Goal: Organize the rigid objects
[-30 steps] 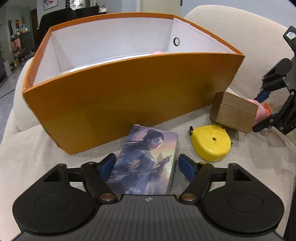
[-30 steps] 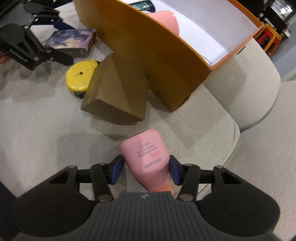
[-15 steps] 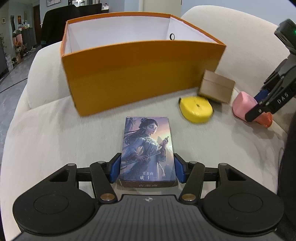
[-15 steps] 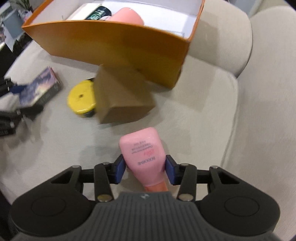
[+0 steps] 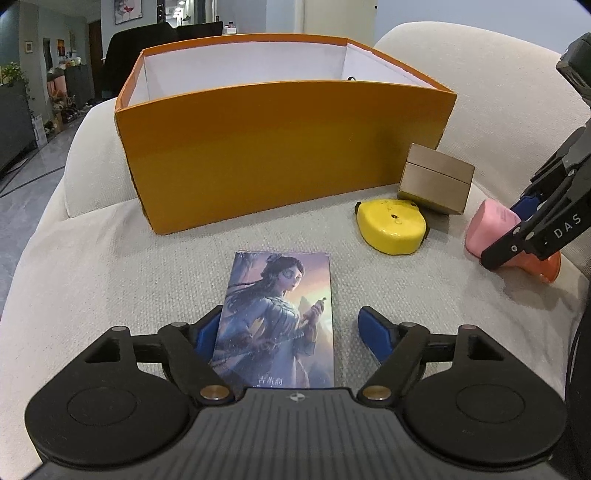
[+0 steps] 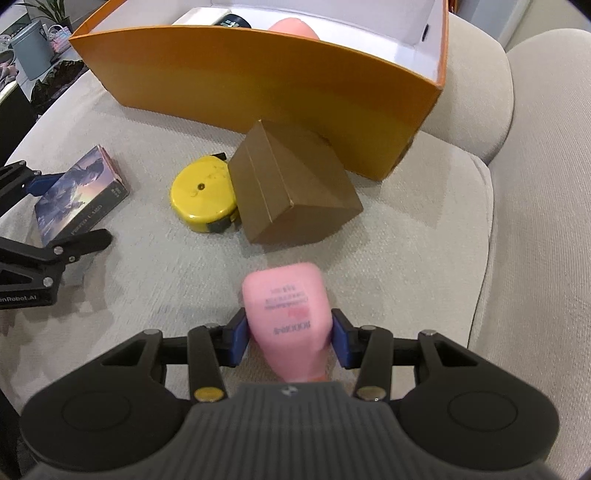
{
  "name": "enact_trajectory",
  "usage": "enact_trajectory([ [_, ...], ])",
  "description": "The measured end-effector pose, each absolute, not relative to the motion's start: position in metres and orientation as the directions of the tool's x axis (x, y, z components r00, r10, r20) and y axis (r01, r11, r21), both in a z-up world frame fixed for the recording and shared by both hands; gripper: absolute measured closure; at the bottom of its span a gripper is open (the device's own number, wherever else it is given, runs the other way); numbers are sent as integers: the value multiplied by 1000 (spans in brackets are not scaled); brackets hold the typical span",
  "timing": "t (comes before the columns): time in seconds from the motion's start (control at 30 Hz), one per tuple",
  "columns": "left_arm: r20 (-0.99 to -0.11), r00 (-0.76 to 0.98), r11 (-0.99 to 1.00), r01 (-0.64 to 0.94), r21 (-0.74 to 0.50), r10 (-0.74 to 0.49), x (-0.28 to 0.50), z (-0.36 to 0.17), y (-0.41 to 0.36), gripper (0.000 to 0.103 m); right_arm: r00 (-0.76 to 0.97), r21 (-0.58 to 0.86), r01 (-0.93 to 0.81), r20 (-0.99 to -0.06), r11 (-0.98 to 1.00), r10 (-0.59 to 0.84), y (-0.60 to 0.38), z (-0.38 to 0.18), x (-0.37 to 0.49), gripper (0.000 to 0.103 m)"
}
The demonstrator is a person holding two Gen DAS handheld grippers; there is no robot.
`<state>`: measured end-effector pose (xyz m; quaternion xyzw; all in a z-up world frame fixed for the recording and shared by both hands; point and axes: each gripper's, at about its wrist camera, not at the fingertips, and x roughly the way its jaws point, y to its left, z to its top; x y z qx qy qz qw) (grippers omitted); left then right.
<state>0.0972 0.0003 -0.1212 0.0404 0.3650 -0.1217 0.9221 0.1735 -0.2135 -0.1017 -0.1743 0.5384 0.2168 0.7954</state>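
Observation:
An orange box with a white inside stands on the beige sofa cushion; it also shows in the right wrist view, holding a pink item and a dark item. A picture card box lies between the fingers of my left gripper, which is open; its left finger touches the box, its right finger stands apart. My right gripper is shut on a pink tube low over the cushion. A yellow tape measure and a brown cardboard box lie in front of the orange box.
The sofa backrest rises behind and right of the orange box. A room with dark furniture lies beyond the sofa's left edge. Bare cushion spreads left of the card box.
My left gripper has opened and let go of the card box. The right gripper has stayed shut on the pink tube and shifted its view toward the orange box.

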Motion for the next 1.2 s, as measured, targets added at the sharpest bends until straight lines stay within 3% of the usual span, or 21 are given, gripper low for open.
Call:
enact_trajectory([
  [0.07, -679, 707, 967, 255, -14, -197, 96, -122, 1, 16, 329, -43, -530, -931, 847, 159, -213, -104, 174, 57],
  [0.2, -673, 718, 973, 230, -15, -180, 94, -119, 8, 36, 329, -39, -527, -931, 849, 161, -213, -105, 175, 57],
  [0.77, -696, 687, 963, 267, -23, -207, 83, -98, 6, 37, 341, -66, -498, -932, 865, 125, -205, -100, 160, 58],
  [1.2, -634, 731, 953, 301, -34, -253, 68, -43, 10, 37, 407, -24, -467, -893, 884, 191, -216, -56, 136, 58],
])
